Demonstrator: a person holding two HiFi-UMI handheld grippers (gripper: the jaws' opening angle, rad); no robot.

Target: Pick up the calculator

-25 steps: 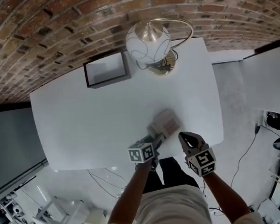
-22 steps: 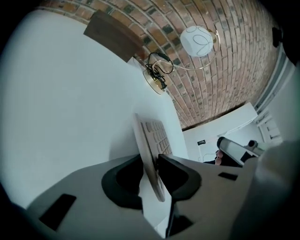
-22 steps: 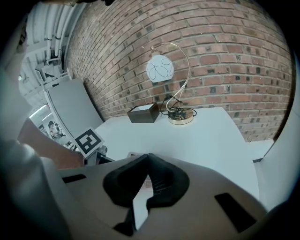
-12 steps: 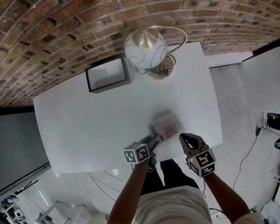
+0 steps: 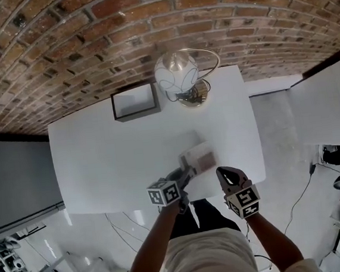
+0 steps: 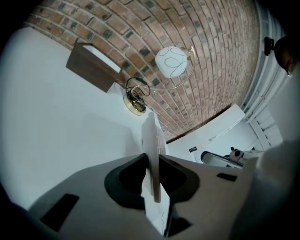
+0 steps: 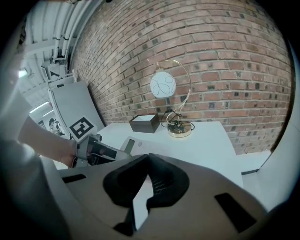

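Since the earlier frame the calculator (image 5: pixel 198 158) had risen off the bench (image 5: pixel 112 156) and hung above its near edge. It was pinched edge-on by the left claw (image 5: pixel 186 171), whose jaws had just been closing onto it. Just beside it, the right claw (image 5: pixel 224 174) was clenched on nothing, pads together. Farther back on the bench stood a globe lamp (image 5: pixel 177 75) and a dark open box (image 5: pixel 135 101), near the brick wall (image 5: pixel 60 47).

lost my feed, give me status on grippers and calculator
Left gripper jaws just closed, clamped on calculator edge. Right gripper shut, empty. Nothing in the way; lamp, box far back.
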